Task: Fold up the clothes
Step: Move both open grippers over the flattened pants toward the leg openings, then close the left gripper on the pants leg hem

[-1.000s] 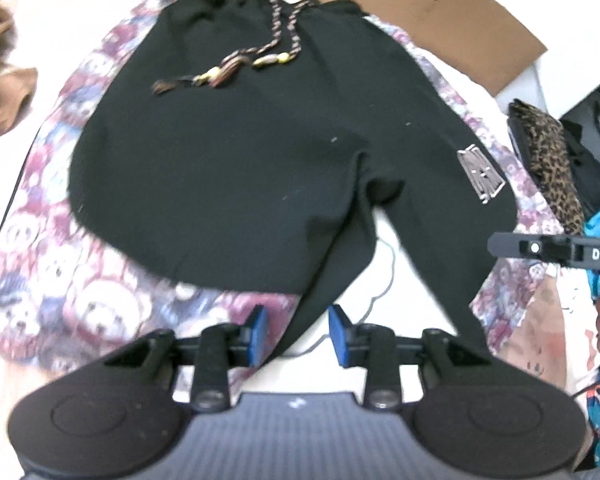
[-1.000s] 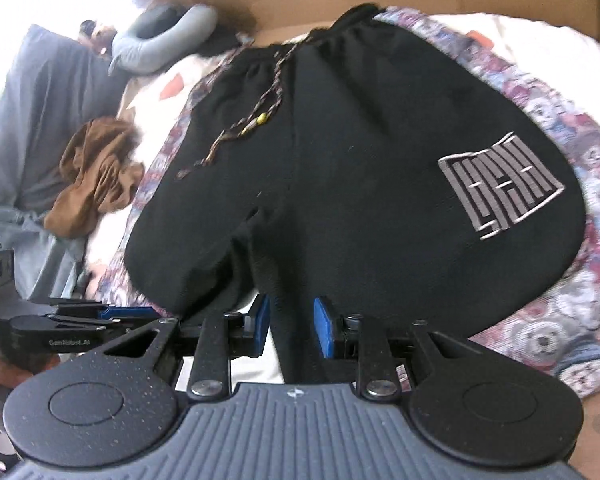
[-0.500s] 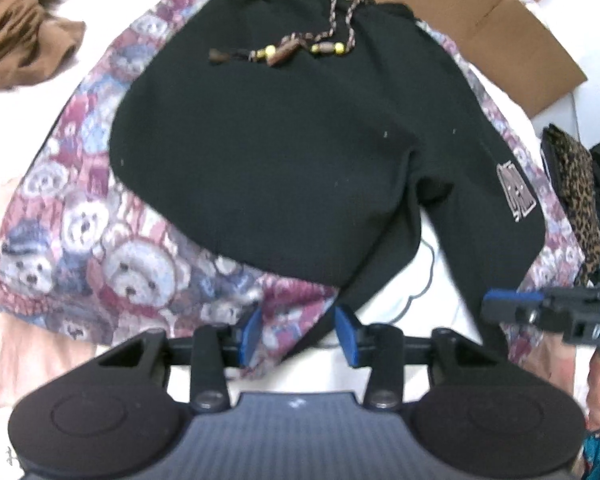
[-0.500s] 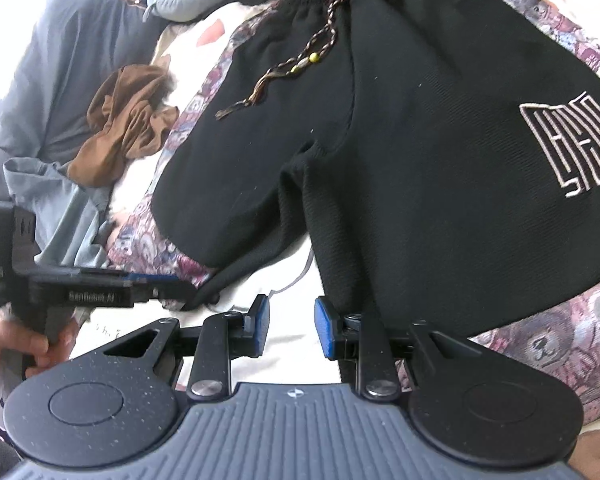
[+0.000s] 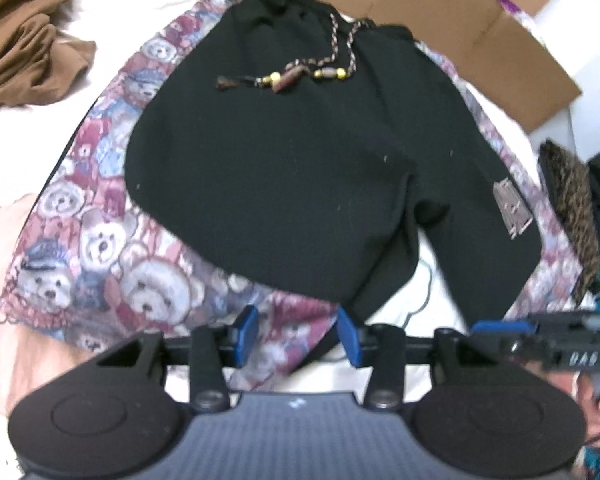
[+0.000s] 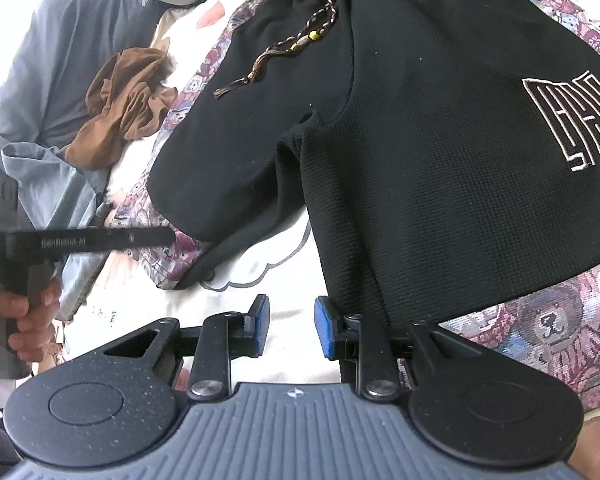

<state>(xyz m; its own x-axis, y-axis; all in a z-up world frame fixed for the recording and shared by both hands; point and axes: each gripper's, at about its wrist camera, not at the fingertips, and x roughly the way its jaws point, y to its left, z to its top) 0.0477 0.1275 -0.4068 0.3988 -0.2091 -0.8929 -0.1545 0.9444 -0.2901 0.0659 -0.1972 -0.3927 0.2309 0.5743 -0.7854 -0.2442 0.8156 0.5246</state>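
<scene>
Black shorts (image 5: 300, 168) spread flat mid-frame on bear-print blanket (image 5: 100, 240) for folding, left gripper (image 5: 298, 330) and right gripper (image 6: 290, 326) both parted and apparently empty, poised low at leg hems for pinching.

Black shorts (image 6: 440, 152): matt waffle-knit cloth w/ braided cord; under them woven bear-print blanket (image 5: 100, 240); behind, plain brown cardboard (image 5: 480, 28).

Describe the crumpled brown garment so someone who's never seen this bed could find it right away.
Start at the black drawstring shorts spread flat on the teddy-bear print blanket. Past the blanket's edge on the drawstring side, a crumpled brown garment lies on the cream sheet, beside grey bedding. It is the only brown item and sits bunched, not laid flat.
</scene>
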